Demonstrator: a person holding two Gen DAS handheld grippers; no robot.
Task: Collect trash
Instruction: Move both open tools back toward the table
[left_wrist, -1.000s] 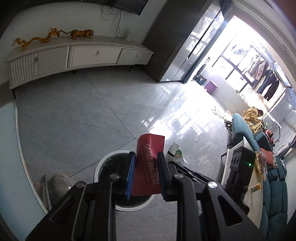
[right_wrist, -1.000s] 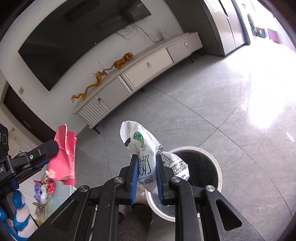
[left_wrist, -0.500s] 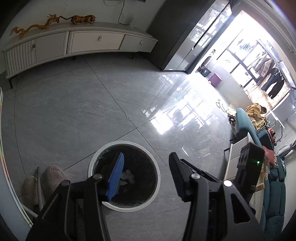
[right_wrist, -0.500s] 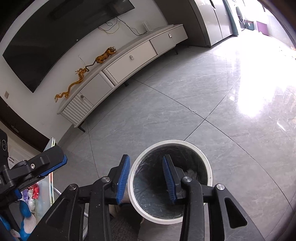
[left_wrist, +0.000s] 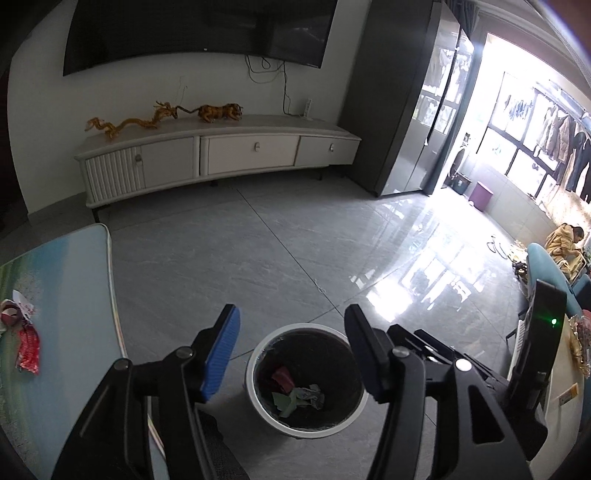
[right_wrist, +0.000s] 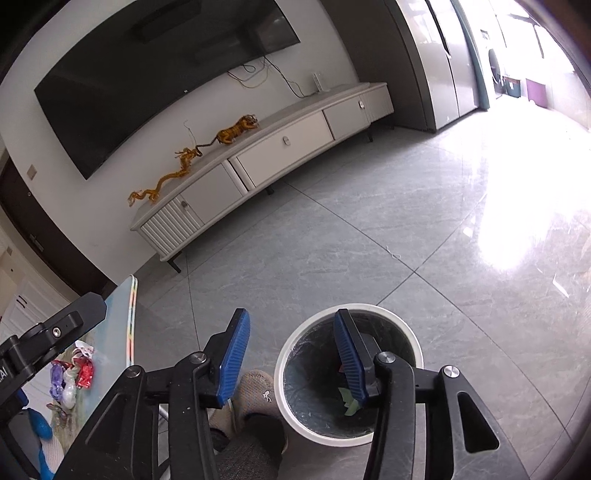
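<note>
**A:** Two sets of tongs, both spread wide and holding nothing. The left tongs (left_wrist: 291, 350) hung just above the bin (left_wrist: 255, 373), and the right tongs (right_wrist: 291, 354) hung over its near rim.

**B:** And the trash itself?

**A:** Some lay in the bottom of the bin already: a red scrap (left_wrist: 281, 377), green bits and something grey beside it. More waited on the bench (left_wrist: 74, 295), left of the bin: a red wrapper (left_wrist: 28, 349) and a white-and-red piece beyond it. From the right wrist view, a small heap of wrappers (right_wrist: 74, 373) sat on that same bench.

**B:** So the step in hand was going back for more?

**A:** That was my reading. To do it well, each pair of tongs would need to swing left of the bin with its jaws kept spread, come down over one wrapper at a time, and close across a crumpled ridge, not a flat edge, since thin foil likely slips.

**B:** Anything to mind near the bin?

**A:** A slippered foot (right_wrist: 255, 391) stood touching its left side. Farther off, past the bin, only bare floor and the TV cabinet (left_wrist: 221, 155) against the wall.
</note>
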